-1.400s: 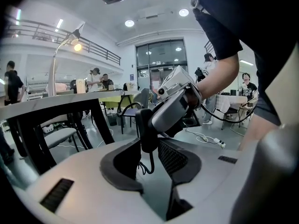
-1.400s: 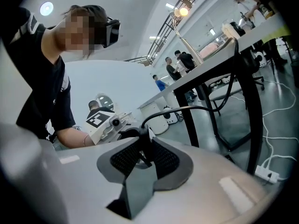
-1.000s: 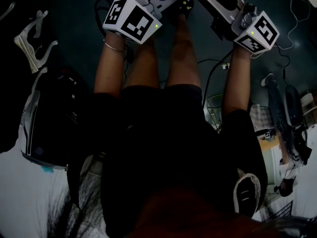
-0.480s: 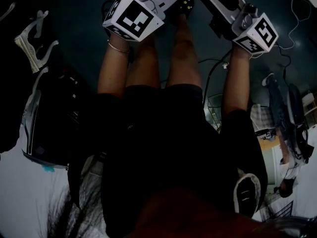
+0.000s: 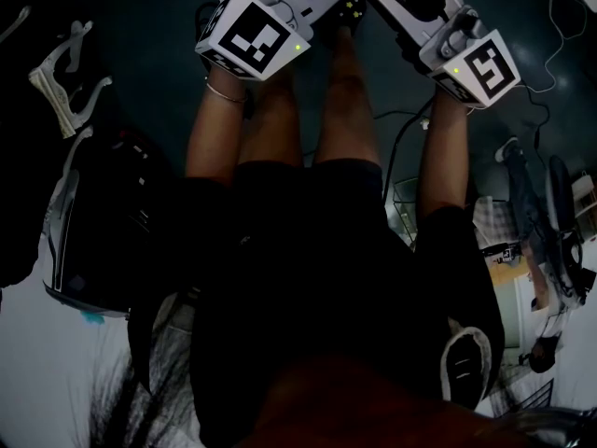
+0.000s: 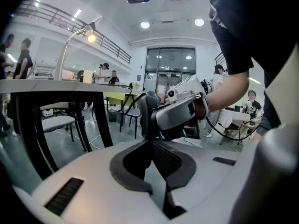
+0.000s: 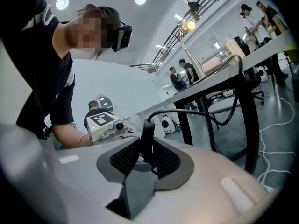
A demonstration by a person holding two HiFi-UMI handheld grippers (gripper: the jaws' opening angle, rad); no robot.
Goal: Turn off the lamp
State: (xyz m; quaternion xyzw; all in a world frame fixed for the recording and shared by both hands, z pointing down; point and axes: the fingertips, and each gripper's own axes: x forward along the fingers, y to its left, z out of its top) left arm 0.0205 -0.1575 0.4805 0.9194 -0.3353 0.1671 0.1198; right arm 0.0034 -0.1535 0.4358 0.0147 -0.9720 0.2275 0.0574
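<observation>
The table [image 6: 51, 95] is carrying the lamp [image 6: 88, 35], well apart from you and shining, so you're working its cord [image 7: 178, 111] instead. Your right gripper [image 7: 145, 147] is opening its jaws with the black switch [image 7: 147, 132] between the pads, seemingly touching both. Your left gripper [image 6: 152, 141] is sitting fully closed, holding nothing, tip aiming at that switch. The switch is looking light, hard and dangling on limp cord, likely swinging if poked, so be holding its sides and pressing with the closed tip. Versus a second ago: both marker cubes [image 5: 254, 37] are sitting rolled over, left jaws having shut.
</observation>
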